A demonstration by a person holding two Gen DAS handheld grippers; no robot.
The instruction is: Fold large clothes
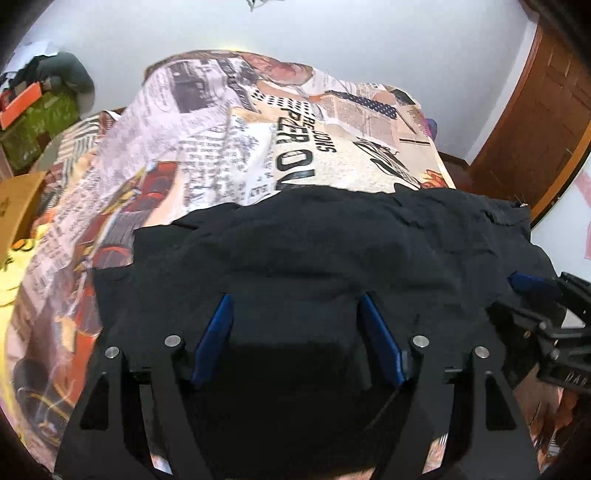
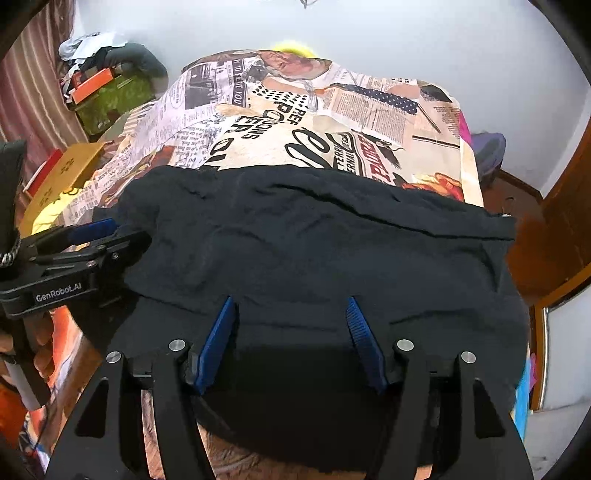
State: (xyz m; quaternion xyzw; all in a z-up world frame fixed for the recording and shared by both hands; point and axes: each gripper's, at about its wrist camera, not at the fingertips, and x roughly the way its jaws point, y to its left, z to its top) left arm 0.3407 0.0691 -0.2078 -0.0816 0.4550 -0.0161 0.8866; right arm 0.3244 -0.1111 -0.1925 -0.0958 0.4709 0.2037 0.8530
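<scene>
Garment: a black garment (image 1: pixel 314 251) lies spread across the near part of the bed, folded into a broad band with a rumpled far edge; in the right wrist view (image 2: pixel 314 236) it runs almost the full width of the bed.
Left gripper: the left gripper (image 1: pixel 297 306) points down at the near part of the cloth, its blue fingers (image 1: pixel 216 336) standing apart with only flat fabric under them; nothing is pinched between the jaws.
Right gripper: the right gripper (image 2: pixel 291 310) is beside it over the same near edge, jaws likewise parted, pads not pressing on the cloth.
Spacing: each tool shows at the edge of the other's view, so they sit near one another along that edge.
Bedcover: a bedcover (image 1: pixel 332 147) printed with newspaper clippings and bold lettering lies beneath the garment.
Hand: a person's hand (image 2: pixel 40 350) holds the left tool's handle.
Left side: a cardboard box (image 2: pixel 66 173) and a pile of clutter (image 2: pixel 107 74).
Right side: a wooden door (image 1: pixel 535 122).
Behind: a plain pale wall (image 2: pixel 369 33).
</scene>
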